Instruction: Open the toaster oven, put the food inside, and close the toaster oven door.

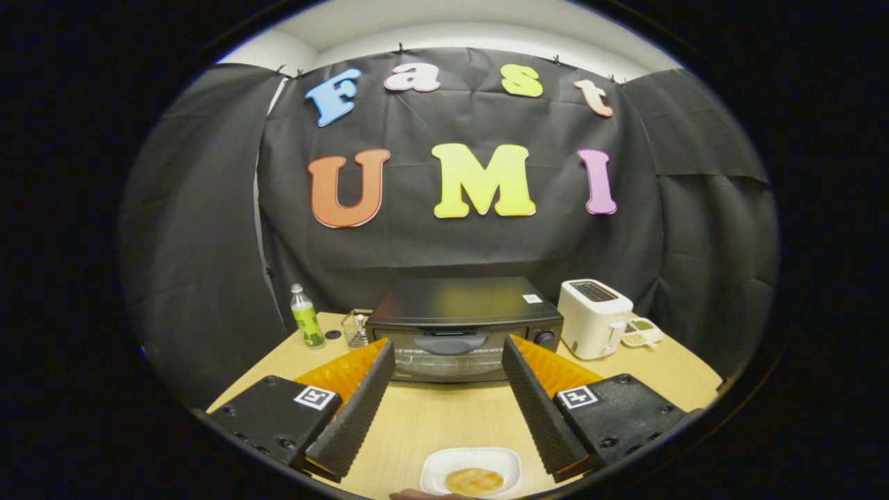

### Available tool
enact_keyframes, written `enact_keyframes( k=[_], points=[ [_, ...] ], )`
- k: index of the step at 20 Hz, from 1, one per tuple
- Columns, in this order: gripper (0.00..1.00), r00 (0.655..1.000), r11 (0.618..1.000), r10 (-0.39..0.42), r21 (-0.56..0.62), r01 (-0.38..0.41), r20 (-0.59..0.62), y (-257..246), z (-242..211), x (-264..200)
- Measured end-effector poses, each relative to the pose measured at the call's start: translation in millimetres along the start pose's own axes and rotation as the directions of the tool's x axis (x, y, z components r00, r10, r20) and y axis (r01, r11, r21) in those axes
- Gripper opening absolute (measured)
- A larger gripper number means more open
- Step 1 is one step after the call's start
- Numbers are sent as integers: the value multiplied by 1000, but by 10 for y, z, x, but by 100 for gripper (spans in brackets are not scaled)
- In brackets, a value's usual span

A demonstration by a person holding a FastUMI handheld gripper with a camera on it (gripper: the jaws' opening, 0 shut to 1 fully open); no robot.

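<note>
1. The gripper [448, 361] hovers above the table [417, 423] with its fingers spread wide, holding nothing, aimed level at the toaster oven [464, 330]
2. The oven door is still shut, its handle [451, 342] just beyond the fingertips; a high or skewed approach could slip off the handle or shove the oven back
3. The food [474, 480] lies on a white plate [437, 462] below and between the fingers; dropping low could knock it
</note>
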State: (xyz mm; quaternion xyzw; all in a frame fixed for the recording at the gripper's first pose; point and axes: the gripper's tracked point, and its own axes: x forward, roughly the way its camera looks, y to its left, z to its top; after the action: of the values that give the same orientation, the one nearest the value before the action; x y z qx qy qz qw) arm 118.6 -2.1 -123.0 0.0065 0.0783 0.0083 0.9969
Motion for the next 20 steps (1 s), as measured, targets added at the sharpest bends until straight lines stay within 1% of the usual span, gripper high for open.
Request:
enact_keyframes(
  k=[4,7,10,14,17,20],
  points=[
    [100,1000,1000,-9,-9,9,-22,-91,-183,244],
    [100,998,1000,-10,-2,10,-62,-111,-331,471],
    [100,997,1000,-19,-26,17,-80,-101,-364,712],
    [100,992,1000,6,-17,-8,-126,-31,-422,1049],
    [100,989,999,-6,-36,0,-150,-47,-423,1291],
    [100,987,1000,-11,-9,10,-161,-88,-379,1486]
  ],
)
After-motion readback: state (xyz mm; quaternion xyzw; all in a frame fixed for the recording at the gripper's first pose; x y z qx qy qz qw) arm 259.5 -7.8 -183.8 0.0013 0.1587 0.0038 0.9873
